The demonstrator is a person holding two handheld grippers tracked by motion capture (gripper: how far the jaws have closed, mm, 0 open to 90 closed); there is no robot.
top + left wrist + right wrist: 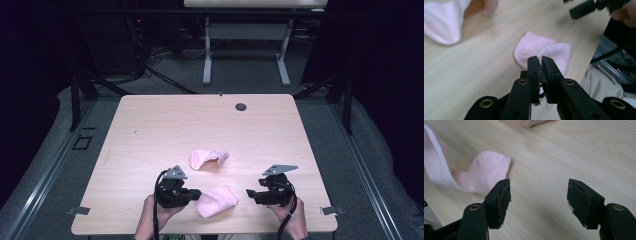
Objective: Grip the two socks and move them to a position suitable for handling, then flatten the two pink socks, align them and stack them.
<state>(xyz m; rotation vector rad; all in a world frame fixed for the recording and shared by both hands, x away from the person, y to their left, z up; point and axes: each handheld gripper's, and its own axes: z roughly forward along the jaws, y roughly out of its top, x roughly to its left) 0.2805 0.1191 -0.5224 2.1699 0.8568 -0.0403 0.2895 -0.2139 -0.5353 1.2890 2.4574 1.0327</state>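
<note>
one sock pinched, its pair untouched

at lower centre-left of the high view, the left gripper (192,192) is pressed together on the edge of the near pink sock (217,201). above it, mid-frame, a second pink sock (207,158) is left crumpled, apart. at lower right the right gripper (251,192) is held spread, empty. pairing seems barely begun. the table (165,125) is otherwise bare; nothing is seen in the way.
</note>
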